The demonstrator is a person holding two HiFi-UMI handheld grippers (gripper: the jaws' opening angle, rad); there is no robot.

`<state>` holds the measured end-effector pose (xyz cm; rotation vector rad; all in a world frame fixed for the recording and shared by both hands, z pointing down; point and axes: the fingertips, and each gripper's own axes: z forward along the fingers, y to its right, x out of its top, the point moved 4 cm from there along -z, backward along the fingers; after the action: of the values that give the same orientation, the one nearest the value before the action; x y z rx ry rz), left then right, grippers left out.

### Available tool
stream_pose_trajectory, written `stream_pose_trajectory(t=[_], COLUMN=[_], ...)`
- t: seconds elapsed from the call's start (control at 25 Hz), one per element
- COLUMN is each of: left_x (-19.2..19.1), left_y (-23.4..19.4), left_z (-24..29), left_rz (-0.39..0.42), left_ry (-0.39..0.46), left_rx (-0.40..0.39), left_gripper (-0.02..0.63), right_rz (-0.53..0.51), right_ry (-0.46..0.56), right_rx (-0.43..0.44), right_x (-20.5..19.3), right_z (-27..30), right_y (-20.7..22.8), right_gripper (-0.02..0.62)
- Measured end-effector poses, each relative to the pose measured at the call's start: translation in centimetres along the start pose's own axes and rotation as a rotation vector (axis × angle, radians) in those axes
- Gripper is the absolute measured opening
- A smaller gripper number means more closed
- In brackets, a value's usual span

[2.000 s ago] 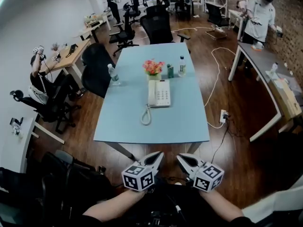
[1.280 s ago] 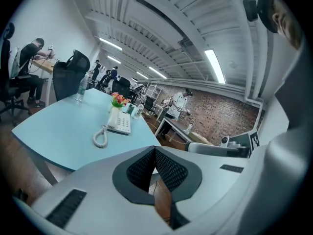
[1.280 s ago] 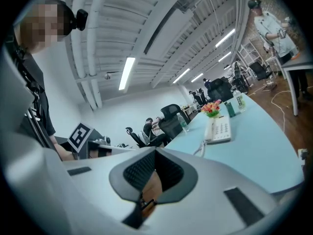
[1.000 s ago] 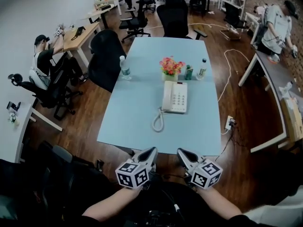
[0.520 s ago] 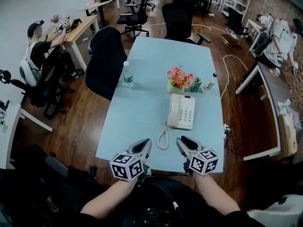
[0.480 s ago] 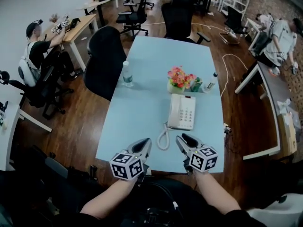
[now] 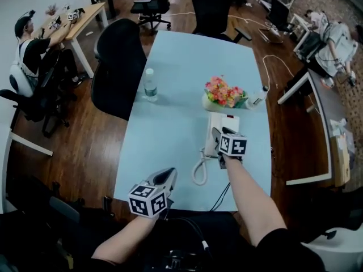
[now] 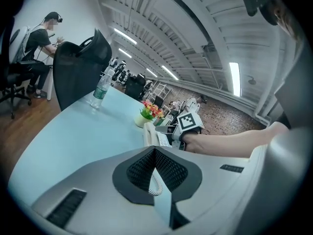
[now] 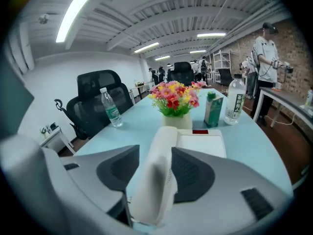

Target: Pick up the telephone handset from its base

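A white telephone base (image 7: pixel 228 123) sits on the light blue table (image 7: pixel 170 123), the handset (image 7: pixel 209 148) lying in its left cradle. A coiled cord (image 7: pixel 199 172) trails toward the front edge. My right gripper (image 7: pixel 218 132) reaches over the phone. In the right gripper view its jaws are opening and straddle the handset (image 9: pixel 155 185), with a gap beside the left pad; the base (image 9: pixel 203 143) lies just right. My left gripper (image 7: pixel 168 174) hovers at the table's front edge, well left of the phone. Its pads (image 8: pixel 146 163) meet with nothing between them.
Behind the phone stand a pot of flowers (image 7: pixel 223 94), a green carton (image 9: pixel 212 109) and a clear bottle (image 7: pixel 258 97). Another water bottle (image 7: pixel 150 85) stands at the left edge beside a black chair (image 7: pixel 116 67). People work at desks to the left and right.
My right gripper has travelled forward over the table to the phone and its jaws have come apart around the handset. The left gripper edged forward to the table's front edge.
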<state>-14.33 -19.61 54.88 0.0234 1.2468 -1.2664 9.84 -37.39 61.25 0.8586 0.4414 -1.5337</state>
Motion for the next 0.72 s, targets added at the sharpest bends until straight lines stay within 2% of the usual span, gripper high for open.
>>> stream_pose_trajectory(t=[0.24,0.4,0.6,0.72], left_x=[0.3,-0.5,-1.4,-1.1], left_y=[-1.2,-1.1,-1.7,-1.9], left_z=[0.4,0.0,-0.8,-0.9], left_rz=[-0.027,-0.071,-0.098,-0.106], left_ry=[0.028,0.049,0.056,0.064], left_rx=[0.024,0.049,0.082,0.095], left_gripper=[0.0,0.0,0.0,0.0], right_rz=[-0.051,-0.058,-0.079,-0.028], right_ry=[-0.06,-0.125,-0.124,-0.112], right_rx=[-0.091,-0.1,-0.145,-0.125], right_x=[0.9,-0.4,-0.4,-0.2], right_z=[3.5,5.3,5.8,5.8], right_y=[0.4,0.8,0.7,0.9], right_gripper=[0.251,0.297,0.307,0.293])
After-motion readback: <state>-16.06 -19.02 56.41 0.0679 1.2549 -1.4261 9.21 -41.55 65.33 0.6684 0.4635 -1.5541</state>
